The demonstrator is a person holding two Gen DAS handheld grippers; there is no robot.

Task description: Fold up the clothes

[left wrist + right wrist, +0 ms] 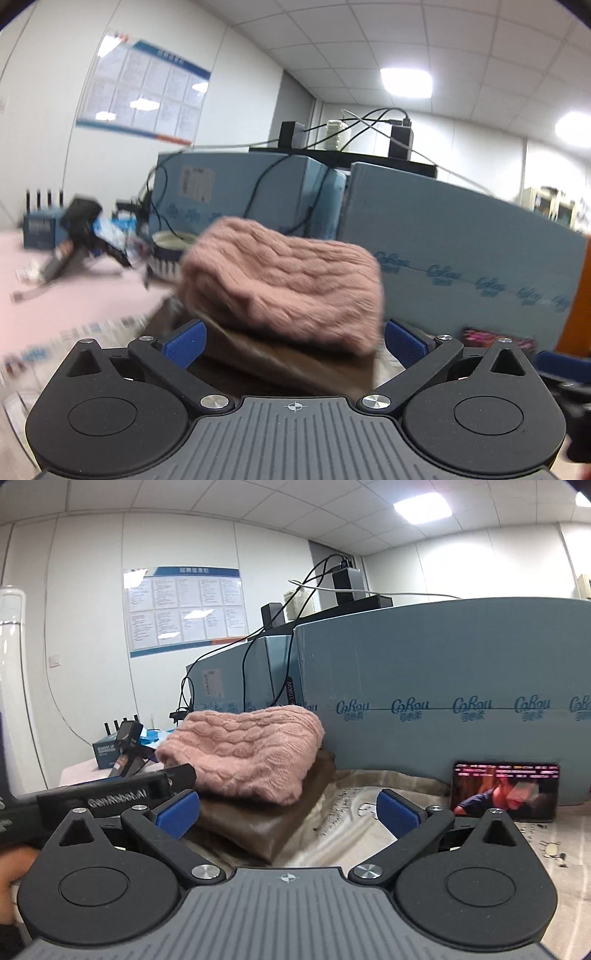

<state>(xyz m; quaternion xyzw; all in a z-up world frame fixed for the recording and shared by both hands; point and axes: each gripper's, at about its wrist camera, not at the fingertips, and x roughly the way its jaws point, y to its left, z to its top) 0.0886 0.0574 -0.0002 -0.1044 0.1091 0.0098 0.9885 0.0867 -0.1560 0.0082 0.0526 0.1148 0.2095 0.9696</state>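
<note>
Before both wide-open grippers (293, 343) (288, 814) lies the folded pink sweater (243, 753), untouched.

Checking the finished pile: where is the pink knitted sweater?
The folded pink knitted sweater lies atop a folded brown garment, centre-left in the right wrist view, before the blue foam boards.

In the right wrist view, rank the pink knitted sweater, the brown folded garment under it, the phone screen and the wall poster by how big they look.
1. pink knitted sweater
2. wall poster, close behind; it hangs far off, so this is unsure
3. brown folded garment, partly covered by the sweater
4. phone screen
</note>
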